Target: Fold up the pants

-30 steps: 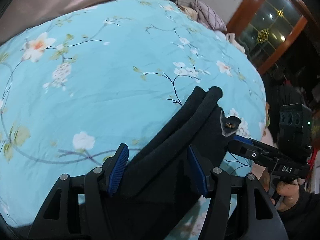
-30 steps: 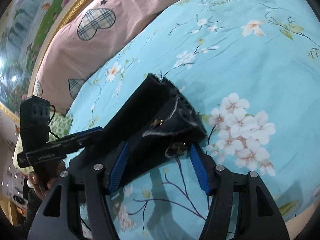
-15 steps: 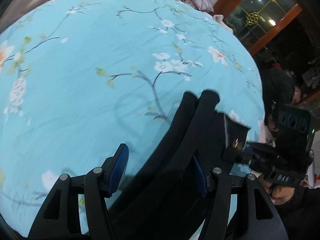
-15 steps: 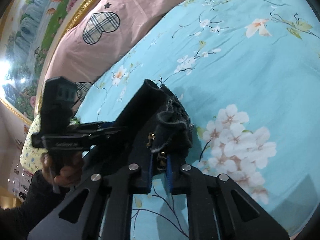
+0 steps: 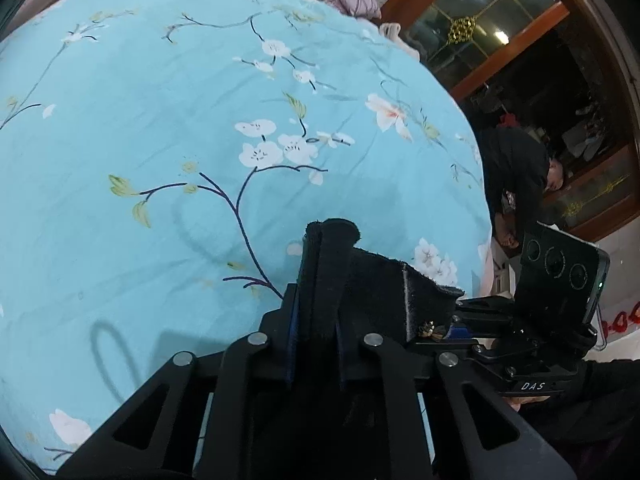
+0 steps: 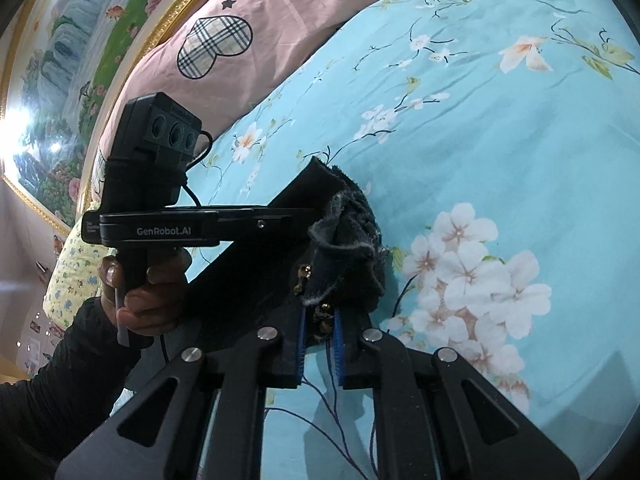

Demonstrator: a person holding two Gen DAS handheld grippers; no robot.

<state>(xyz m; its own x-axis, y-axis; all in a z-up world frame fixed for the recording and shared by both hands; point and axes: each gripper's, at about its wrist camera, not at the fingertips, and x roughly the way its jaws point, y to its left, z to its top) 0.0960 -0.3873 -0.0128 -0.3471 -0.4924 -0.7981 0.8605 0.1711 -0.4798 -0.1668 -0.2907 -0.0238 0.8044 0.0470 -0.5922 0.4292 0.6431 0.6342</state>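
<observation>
- While both hand-held grippers clamp the same garment, the black pants [image 5: 372,280] sit bunched between them, above the bed [image 5: 160,120], which has a light blue floral sheet.
- Left hand-held gripper [image 5: 316,344]: jaws have just been closing, now pinched onto a thick folded edge of the pants; fabric sticks up past the blue pads as a doubled ridge. Gap is only as wide as the cloth.
- Right hand-held gripper [image 6: 320,344]: jaws nearly together, blue pads squeezing a frayed end of the pants w/ small brass-coloured hardware showing just beside the pads.
- In the right wrist view, the left unit comes in from the left side, its fingers running into the pants' dark fold; a hand [image 6: 148,292] in a black sleeve grips its handle, cable trailing down.
- In the left wrist view, the right unit enters from the right, its tip meeting the frayed corner of the pants; camera block w/ three lenses on top.
- Pants: a long dark band runs between the two grip points; whether the lower part touches the sheet – can't tell.
- Containers: can't make out any.
- Around: pink pillow [image 6: 248,40] w/ plaid heart patches at the bed's far side, a framed landscape painting [image 6: 60,80] behind it. Wood-framed glass panels [image 5: 500,20] past the bed's other edge; a person in dark clothing near there, partly visible.
</observation>
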